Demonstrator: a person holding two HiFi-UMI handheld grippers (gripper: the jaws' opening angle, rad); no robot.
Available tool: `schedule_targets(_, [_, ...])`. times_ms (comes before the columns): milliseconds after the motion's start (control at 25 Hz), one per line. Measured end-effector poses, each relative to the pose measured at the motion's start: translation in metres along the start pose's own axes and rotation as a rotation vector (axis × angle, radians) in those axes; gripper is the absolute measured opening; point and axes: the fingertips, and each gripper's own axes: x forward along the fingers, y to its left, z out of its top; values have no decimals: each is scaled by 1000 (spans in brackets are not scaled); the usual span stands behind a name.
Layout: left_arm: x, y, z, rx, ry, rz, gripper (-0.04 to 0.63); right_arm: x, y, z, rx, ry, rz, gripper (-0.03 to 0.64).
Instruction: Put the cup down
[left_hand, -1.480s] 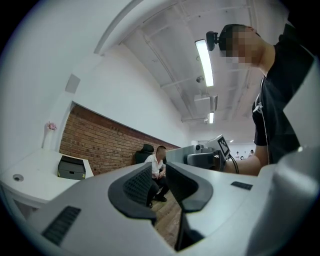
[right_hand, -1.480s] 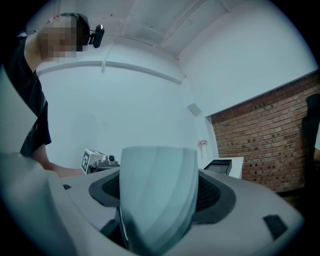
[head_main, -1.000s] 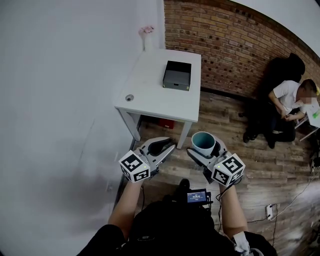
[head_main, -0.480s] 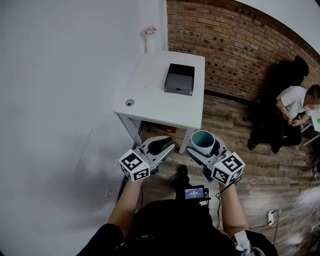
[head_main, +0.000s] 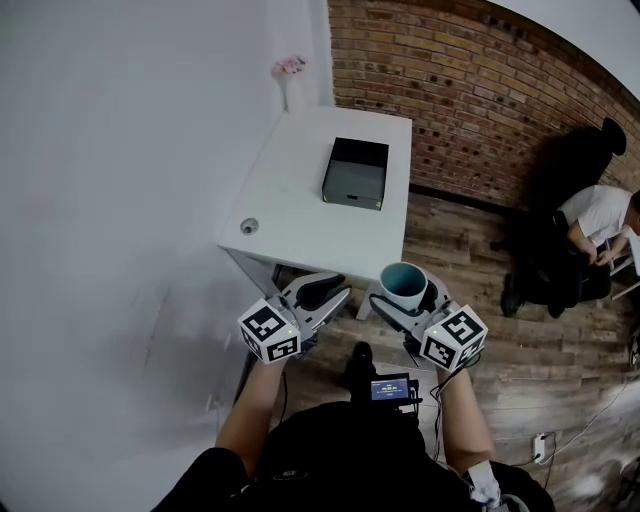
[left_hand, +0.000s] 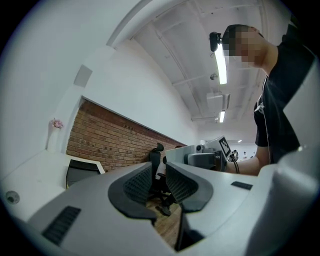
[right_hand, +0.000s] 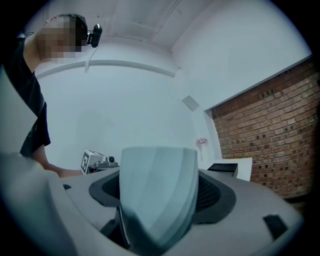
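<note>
A light teal cup (head_main: 405, 283) sits upright between the jaws of my right gripper (head_main: 406, 292), which is shut on its sides. In the right gripper view the cup (right_hand: 157, 195) fills the space between the dark pads (right_hand: 212, 192). My left gripper (head_main: 335, 293) hangs beside it at the left and holds nothing. Its pads (left_hand: 137, 184) stand only a narrow gap apart. Both grippers point level, just short of the front edge of a white table (head_main: 300, 205).
On the table lie a black box (head_main: 355, 172), a small round thing (head_main: 249, 226) near the front left corner, and a vase with pink flowers (head_main: 288, 75) at the back. A brick wall (head_main: 470, 90) rises behind. A person (head_main: 595, 225) sits at the right on the wooden floor (head_main: 520, 330).
Both grippers, with the cup in the right one, have come closer to the white table. Its front edge now lies just ahead of the jaws. The grip is unchanged.
</note>
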Motion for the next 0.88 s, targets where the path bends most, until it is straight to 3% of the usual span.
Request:
schedule_targets(640, [118, 104, 16, -34, 23, 25, 78, 45, -143, 27, 48, 0, 36, 390])
schedule_targets(880, [143, 130, 17, -81, -3, 35, 78, 63, -175, 26, 66, 8, 61, 390])
